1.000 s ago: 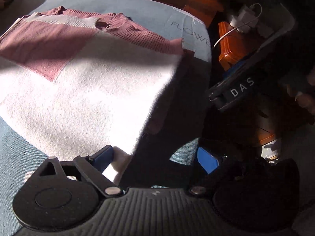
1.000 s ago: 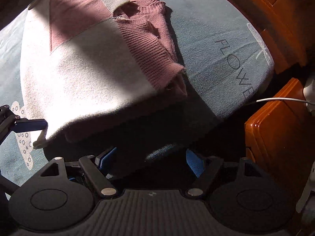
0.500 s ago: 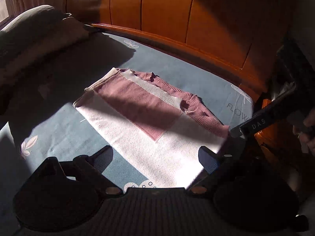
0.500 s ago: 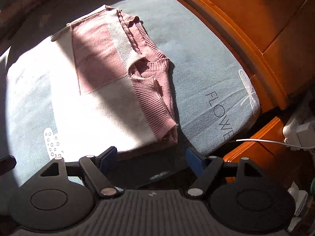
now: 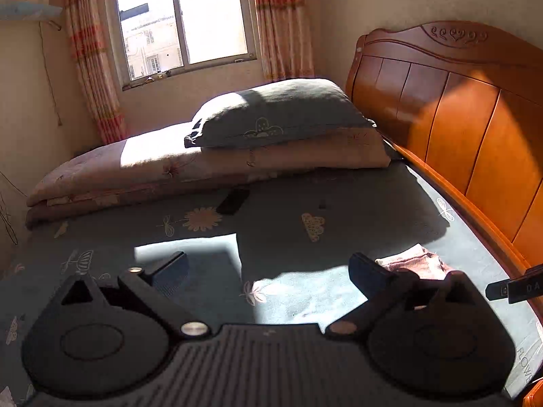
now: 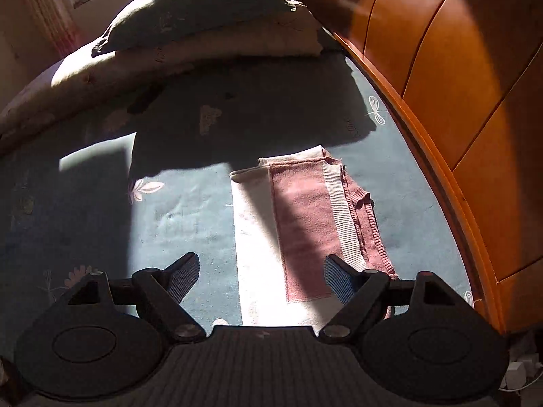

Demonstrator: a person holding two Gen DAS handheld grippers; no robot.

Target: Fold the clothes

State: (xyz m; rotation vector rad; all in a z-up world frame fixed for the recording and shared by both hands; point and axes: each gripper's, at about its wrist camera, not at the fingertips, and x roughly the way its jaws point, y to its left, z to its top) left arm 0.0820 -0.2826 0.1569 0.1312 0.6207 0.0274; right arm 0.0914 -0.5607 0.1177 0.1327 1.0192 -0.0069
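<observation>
You are in a home bedroom: a bed with a blue-grey flower-printed sheet [image 5: 339, 203] and a carved orange wooden headboard [image 5: 458, 108], a dark grey pillow [image 5: 281, 112] on a folded pinkish floral quilt [image 5: 169, 169], and a sliding window [image 5: 183, 20] with red-striped curtains [image 5: 281, 17].

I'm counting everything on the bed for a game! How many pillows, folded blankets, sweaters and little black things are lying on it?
Grey pillow: 1
Folded pinkish quilt: 1
Folded pink and white sweater: 1
Small black object, too dark to identify: 1
Total: 4
</observation>
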